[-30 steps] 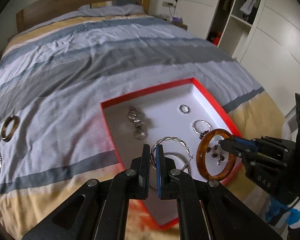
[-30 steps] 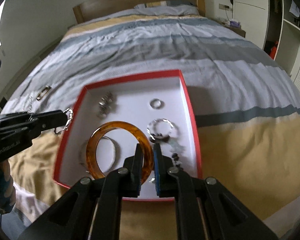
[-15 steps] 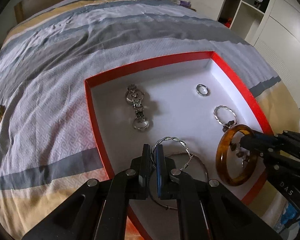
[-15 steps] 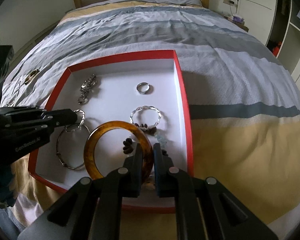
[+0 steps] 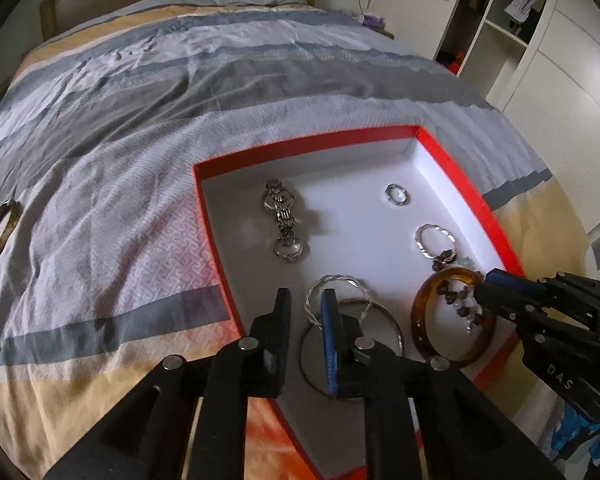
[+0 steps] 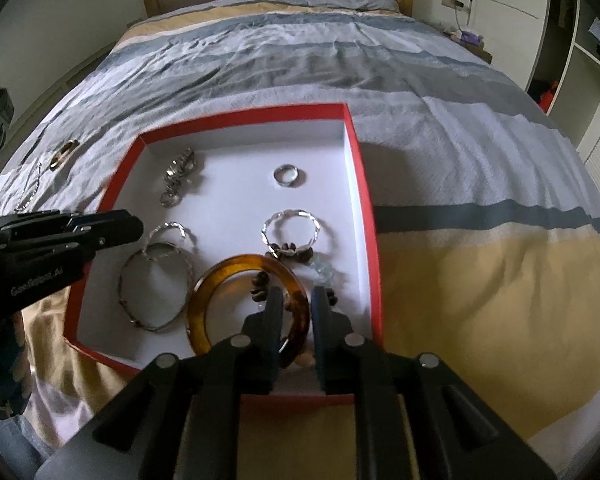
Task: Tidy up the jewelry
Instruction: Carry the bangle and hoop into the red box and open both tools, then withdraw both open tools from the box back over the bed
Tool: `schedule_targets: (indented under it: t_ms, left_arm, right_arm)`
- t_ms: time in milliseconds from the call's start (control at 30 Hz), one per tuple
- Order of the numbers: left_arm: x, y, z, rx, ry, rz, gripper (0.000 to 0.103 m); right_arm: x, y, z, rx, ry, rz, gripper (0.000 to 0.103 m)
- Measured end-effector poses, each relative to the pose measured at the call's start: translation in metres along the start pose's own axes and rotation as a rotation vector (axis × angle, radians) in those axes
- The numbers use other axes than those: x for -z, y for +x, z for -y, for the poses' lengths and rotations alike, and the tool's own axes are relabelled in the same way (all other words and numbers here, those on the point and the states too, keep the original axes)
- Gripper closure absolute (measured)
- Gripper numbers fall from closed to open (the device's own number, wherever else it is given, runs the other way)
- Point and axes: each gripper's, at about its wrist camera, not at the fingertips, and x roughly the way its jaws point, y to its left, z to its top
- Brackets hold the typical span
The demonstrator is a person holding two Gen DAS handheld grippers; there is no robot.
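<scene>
amber bangle [image 6: 236, 300] and twisted hoop [image 5: 332, 292] lie in your red box [image 6: 364, 216], both tongs parted; another bangle [image 5: 2, 228] waits on the bedspread [image 5: 140, 120].

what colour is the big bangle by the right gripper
Translucent amber-brown with dark mottling, tortoiseshell-like: the bangle, clearest in the right wrist view.

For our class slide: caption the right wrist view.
Right hand-held gripper open around amber bangle lying in red box of jewelry on bed.
</scene>
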Motion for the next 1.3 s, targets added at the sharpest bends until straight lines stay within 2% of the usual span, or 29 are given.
schedule_targets:
  t_ms: [133, 400, 633, 933, 1300]
  left_arm:
    - [0.004, -0.025, 0.0, -0.001, -0.009, 0.04, 0.068]
    - [0.025, -0.089, -0.001, -0.065, -0.041, 0.131, 0.05]
    - [0.055, -0.141, -0.014, -0.158, -0.076, 0.183, 0.039]
    - [0.094, -0.196, -0.041, -0.229, -0.137, 0.239, 0.031]
    - [0.142, -0.243, -0.064, -0.32, -0.189, 0.292, 0.021]
  right_arm:
    - [0.0, -0.014, -0.004, 0.007, 0.002, 0.019, 0.087]
    - [0.004, -0.062, -0.025, -0.001, 0.015, 0.087, 0.073]
    - [0.01, -0.103, -0.058, -0.027, 0.007, 0.138, 0.066]
    - [0.025, -0.143, -0.105, -0.063, -0.017, 0.179, 0.063]
    - [0.053, -0.161, -0.148, -0.09, -0.034, 0.189, 0.058]
